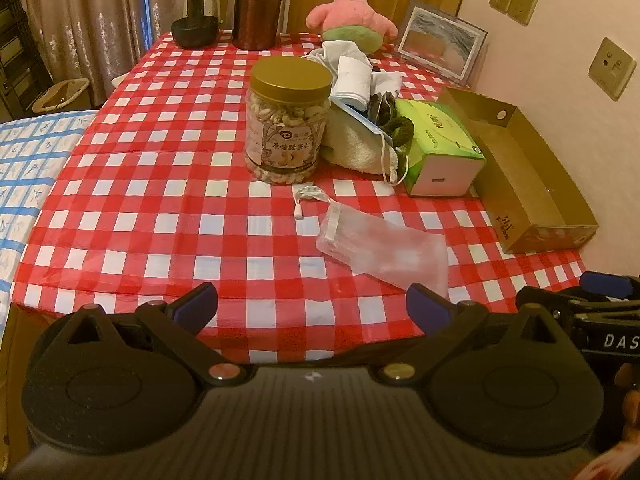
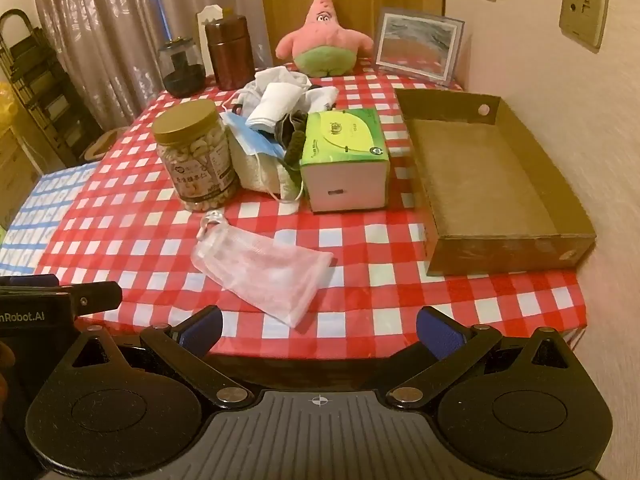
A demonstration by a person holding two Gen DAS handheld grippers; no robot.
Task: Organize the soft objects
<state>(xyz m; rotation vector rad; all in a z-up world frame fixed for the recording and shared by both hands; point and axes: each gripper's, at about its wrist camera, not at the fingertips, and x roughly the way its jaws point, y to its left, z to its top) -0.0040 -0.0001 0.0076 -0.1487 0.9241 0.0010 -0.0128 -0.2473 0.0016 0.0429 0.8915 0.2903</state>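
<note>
From the left wrist, the left tongs (image 1: 312, 304) hang spread wide and empty over the near edge of the table (image 1: 160, 184). A sheer mesh pouch (image 1: 380, 248) lies flat on the checked cloth just beyond them. Behind it, a heap of soft cloths and a face mask (image 1: 360, 120) sits between the nut jar (image 1: 288, 120) and the tissue box (image 1: 436, 148). The pink plush star (image 1: 352, 8) is at the far edge.

From the right wrist, the right tongs (image 2: 320, 330) are likewise wide apart and hold nothing. The mesh pouch (image 2: 264, 276) is nearest them, and the open cardboard tray (image 2: 496, 176) stands empty to its right, probably the place for the soft things. The pouch looks the natural first pick. A good grasp would come down steeply and pinch its bunched drawstring end, since the flat mesh gives little to catch.
</note>
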